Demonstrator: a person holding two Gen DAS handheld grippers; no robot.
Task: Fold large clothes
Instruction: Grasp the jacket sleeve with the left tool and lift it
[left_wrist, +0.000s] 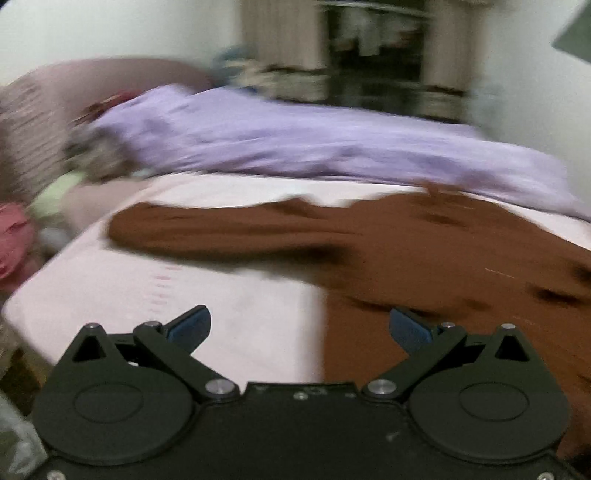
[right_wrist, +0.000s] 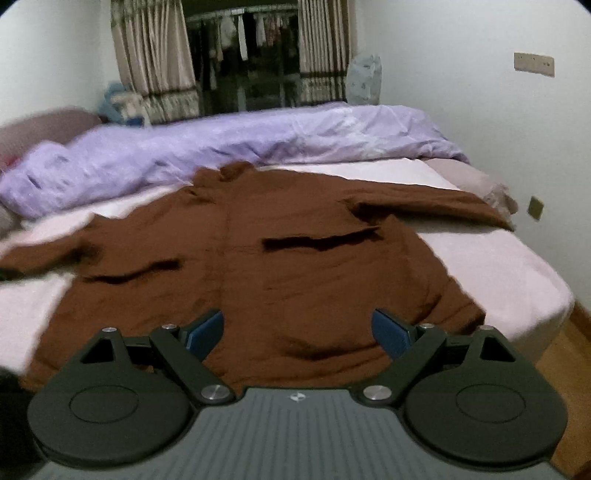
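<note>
I see the brown coat (right_wrist: 295, 258) spread flat on the bed (right_wrist: 498, 266), collar far. Both my grippers, left (left_wrist: 300, 328) and right (right_wrist: 297, 330), hover with jaws wide, empty. It looks thick, soft, probably heavy; I'd pinch a sleeve cuff.

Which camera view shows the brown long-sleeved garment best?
The right wrist view: the brown long-sleeved garment lies flat and whole, both sleeves spread on the pink bed sheet. The left wrist view is blurred, showing one sleeve and part of the body.
</note>
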